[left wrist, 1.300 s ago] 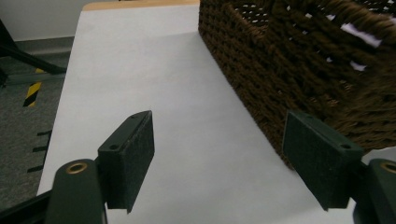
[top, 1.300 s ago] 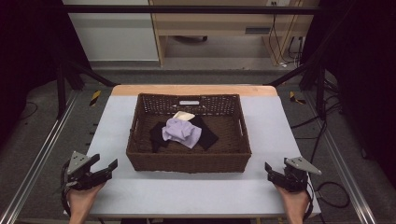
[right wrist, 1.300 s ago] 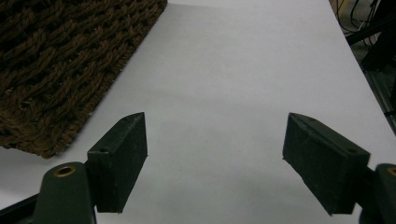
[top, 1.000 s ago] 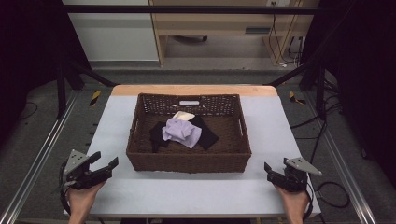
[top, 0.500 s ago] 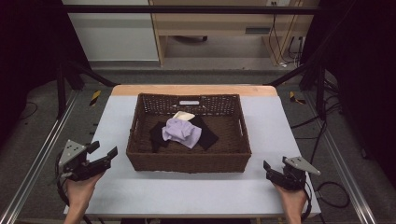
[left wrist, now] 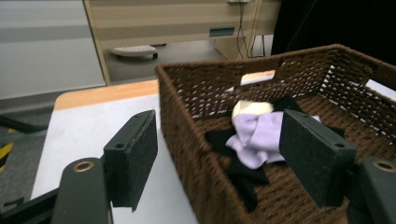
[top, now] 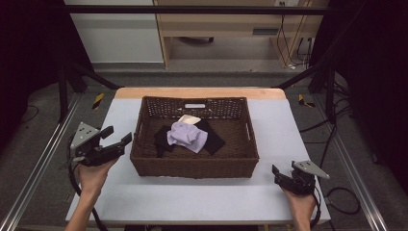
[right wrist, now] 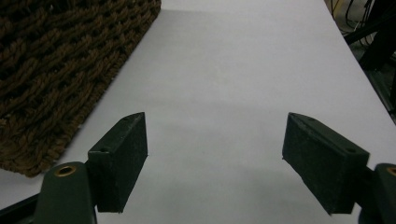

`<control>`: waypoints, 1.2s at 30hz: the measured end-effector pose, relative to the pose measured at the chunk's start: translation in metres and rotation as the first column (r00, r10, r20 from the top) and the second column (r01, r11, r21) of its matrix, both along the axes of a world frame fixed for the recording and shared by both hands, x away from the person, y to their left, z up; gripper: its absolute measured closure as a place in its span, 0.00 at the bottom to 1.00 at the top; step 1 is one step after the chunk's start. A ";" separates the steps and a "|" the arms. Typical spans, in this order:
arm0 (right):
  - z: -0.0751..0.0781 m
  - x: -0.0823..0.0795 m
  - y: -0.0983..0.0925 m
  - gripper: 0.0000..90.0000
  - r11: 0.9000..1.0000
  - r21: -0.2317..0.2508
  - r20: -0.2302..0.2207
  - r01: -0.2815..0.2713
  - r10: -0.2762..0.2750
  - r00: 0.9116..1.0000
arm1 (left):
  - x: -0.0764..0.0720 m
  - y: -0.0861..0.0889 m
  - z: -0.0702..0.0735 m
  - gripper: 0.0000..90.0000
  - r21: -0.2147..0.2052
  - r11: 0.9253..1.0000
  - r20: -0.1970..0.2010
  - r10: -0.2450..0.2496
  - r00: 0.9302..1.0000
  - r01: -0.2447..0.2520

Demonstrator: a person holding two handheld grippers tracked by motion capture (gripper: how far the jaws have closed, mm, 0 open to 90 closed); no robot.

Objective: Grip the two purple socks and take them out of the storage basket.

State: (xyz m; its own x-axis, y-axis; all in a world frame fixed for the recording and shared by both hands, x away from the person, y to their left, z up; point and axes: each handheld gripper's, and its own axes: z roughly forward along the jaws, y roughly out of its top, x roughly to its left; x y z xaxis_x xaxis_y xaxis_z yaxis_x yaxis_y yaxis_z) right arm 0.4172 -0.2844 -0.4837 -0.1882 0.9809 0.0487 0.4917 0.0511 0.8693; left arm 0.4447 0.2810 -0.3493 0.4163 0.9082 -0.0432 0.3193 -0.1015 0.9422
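A brown wicker basket (top: 194,166) is seen at the centre of the white table (top: 192,199). Inside it, a lavender cloth (top: 186,135) lies on a black cloth (top: 215,139), with a cream item (top: 189,119) touching the lavender cloth at its 12 o'clock.

The left gripper (top: 114,139) is held at 9 o'clock of the basket, just beside its left wall, raised off the table. Its jaws are spread wide with nothing between them; in the left gripper view the basket's near corner (left wrist: 187,140) is framed between them.

The right gripper (top: 277,174) is held at about 4 o'clock of the basket, near the table's front edge. Its jaws are likewise spread, over bare table (right wrist: 224,93).
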 end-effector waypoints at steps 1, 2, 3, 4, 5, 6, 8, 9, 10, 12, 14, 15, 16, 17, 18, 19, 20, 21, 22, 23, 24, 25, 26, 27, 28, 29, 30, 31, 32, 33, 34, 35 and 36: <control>0.000 0.000 0.000 0.25 1.000 0.001 0.008 0.000 0.000 1.000 | 0.002 -0.004 0.002 0.31 0.001 1.000 0.000 -0.007 1.000 0.007; 0.001 0.001 0.000 0.25 1.000 0.004 0.014 0.002 -0.002 1.000 | 0.004 -0.007 0.004 0.31 0.005 1.000 0.001 -0.014 1.000 0.014; 0.002 0.002 -0.001 0.24 1.000 0.004 0.025 0.009 -0.009 1.000 | 0.006 -0.011 0.005 0.31 0.006 1.000 0.005 -0.020 1.000 0.020; 0.002 0.002 -0.001 0.24 1.000 0.004 0.025 0.009 -0.009 1.000 | 0.007 -0.014 0.006 0.31 0.006 1.000 0.005 -0.025 1.000 0.025; 0.002 0.004 -0.002 0.23 1.000 0.005 0.030 0.020 -0.020 0.999 | 0.010 -0.018 0.008 0.31 0.001 0.999 0.004 -0.034 0.999 0.034; 0.002 0.004 -0.002 0.23 1.000 0.005 0.030 0.020 -0.020 0.999 | 0.012 -0.022 0.009 0.31 0.000 0.999 0.003 -0.041 0.999 0.041; 0.002 0.005 -0.002 0.22 1.000 0.001 0.035 0.029 -0.029 0.999 | 0.015 -0.027 0.011 0.32 -0.002 0.999 0.008 -0.045 0.999 0.045; 0.001 0.005 -0.001 0.22 1.000 -0.008 0.039 0.029 -0.029 0.999 | 0.018 -0.033 0.013 0.32 -0.007 0.998 0.007 -0.054 0.998 0.055; 0.001 0.005 -0.001 0.22 1.000 -0.008 0.039 0.029 -0.029 0.999 | 0.018 -0.033 0.013 0.32 -0.007 0.998 0.007 -0.054 0.998 0.055; 0.001 0.005 0.001 0.23 1.000 -0.021 0.033 0.023 -0.023 0.999 | 0.022 -0.039 0.015 0.33 -0.002 0.998 0.006 -0.061 0.998 0.061; 0.000 0.005 0.002 0.23 0.999 -0.029 0.034 0.019 -0.018 0.999 | 0.026 -0.045 0.018 0.33 0.001 0.998 0.006 -0.064 0.998 0.064; 0.000 0.005 0.002 0.24 0.999 -0.037 0.034 0.017 -0.015 0.999 | 0.028 -0.047 0.019 0.34 0.005 0.998 0.005 -0.067 0.998 0.067; 0.000 0.005 0.002 0.24 0.999 -0.037 0.034 0.017 -0.015 0.999 | 0.029 -0.050 0.020 0.34 0.007 0.998 0.004 -0.069 0.998 0.069; 0.000 0.005 0.003 0.24 0.999 -0.045 0.034 0.016 -0.014 0.999 | 0.031 -0.053 0.021 0.34 0.009 0.997 0.006 -0.071 0.997 0.071; 0.000 0.005 0.003 0.24 0.999 -0.045 0.034 0.016 -0.014 0.999 | 0.033 -0.055 0.022 0.34 0.013 0.997 0.004 -0.075 0.997 0.075; 0.000 0.005 0.004 0.25 0.999 -0.052 0.040 0.016 -0.014 0.999 | 0.037 -0.062 0.023 0.35 0.024 0.997 0.004 -0.080 0.997 0.080; 0.000 0.005 0.004 0.25 0.998 -0.055 0.040 0.014 -0.012 0.999 | 0.037 -0.062 0.023 0.35 0.024 0.997 0.004 -0.080 0.997 0.080; 0.000 0.005 0.005 0.25 0.998 -0.057 0.040 0.014 -0.011 0.999 | 0.043 -0.068 0.024 0.35 0.032 0.996 -0.005 -0.084 0.996 0.084; 0.000 0.005 0.005 0.25 0.998 -0.057 0.040 0.014 -0.011 0.999 | 0.043 -0.068 0.024 0.36 0.032 0.996 -0.005 -0.084 0.996 0.084; 0.000 0.005 0.005 0.25 0.998 -0.059 0.038 0.011 -0.009 0.999 | 0.046 -0.073 0.024 0.36 0.035 0.996 -0.005 -0.086 0.996 0.086; 0.000 0.005 0.005 0.25 0.998 -0.059 0.038 0.011 -0.009 0.999 | 0.049 -0.077 0.023 0.36 0.040 0.995 -0.010 -0.089 0.996 0.089; 0.000 0.005 0.004 0.25 0.998 -0.058 0.035 0.011 -0.009 0.999 | 0.055 -0.083 0.021 0.36 0.055 0.995 -0.018 -0.086 0.996 0.087; 0.000 0.005 0.004 0.25 0.998 -0.058 0.035 0.011 -0.009 0.999 | 0.055 -0.083 0.021 0.36 0.055 0.995 -0.018 -0.086 0.996 0.087; 0.000 0.005 0.004 0.25 0.998 -0.056 0.036 0.011 -0.009 0.999 | 0.063 -0.089 0.018 0.36 0.067 0.994 -0.036 -0.084 0.996 0.086; 0.000 0.005 0.004 0.25 0.998 -0.056 0.036 0.011 -0.009 0.999 | 0.063 -0.089 0.018 0.37 0.067 0.994 -0.036 -0.084 0.996 0.086; 0.000 0.005 0.005 0.25 0.998 -0.054 0.038 0.013 -0.011 0.999 | 0.071 -0.094 0.014 0.37 0.079 0.993 -0.053 -0.079 0.995 0.084; 0.000 0.005 0.005 0.25 0.998 -0.054 0.038 0.013 -0.011 0.999 | 0.071 -0.094 0.014 0.37 0.079 0.993 -0.053 -0.079 0.995 0.084; 0.000 0.005 0.004 0.25 0.998 -0.058 0.038 0.011 -0.009 0.999 | 0.079 -0.099 0.009 0.37 0.095 0.992 -0.070 -0.076 0.995 0.082; 0.000 0.005 0.004 0.25 0.998 -0.058 0.038 0.011 -0.009 0.999 | 0.079 -0.099 0.009 0.37 0.095 0.992 -0.070 -0.076 0.995 0.082; 0.000 0.005 0.004 0.26 0.998 -0.060 0.039 0.009 -0.007 0.999 | 0.085 -0.105 0.005 0.37 0.109 0.991 -0.079 -0.073 0.994 0.082; 0.000 0.005 0.004 0.26 0.998 -0.060 0.039 0.009 -0.007 0.999 | 0.085 -0.105 0.005 0.38 0.109 0.991 -0.079 -0.073 0.994 0.082; 0.000 0.005 0.005 0.26 0.998 -0.059 0.038 0.009 -0.007 0.999 | 0.089 -0.108 0.002 0.38 0.114 0.989 -0.088 -0.079 0.993 0.089; 0.000 0.005 0.005 0.26 0.998 -0.060 0.039 0.009 -0.007 0.999 | 0.092 -0.110 0.000 0.38 0.115 0.989 -0.093 -0.082 0.992 0.093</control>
State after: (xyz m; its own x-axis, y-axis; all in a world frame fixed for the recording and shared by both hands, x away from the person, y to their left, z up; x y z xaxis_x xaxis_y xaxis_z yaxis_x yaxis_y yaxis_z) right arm 0.4218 -0.2796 -0.4840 -0.1810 0.9833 -0.0178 0.4584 0.1004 0.8831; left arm 0.5364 0.1706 -0.3489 0.4939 0.8692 0.0229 0.3850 -0.2422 0.8906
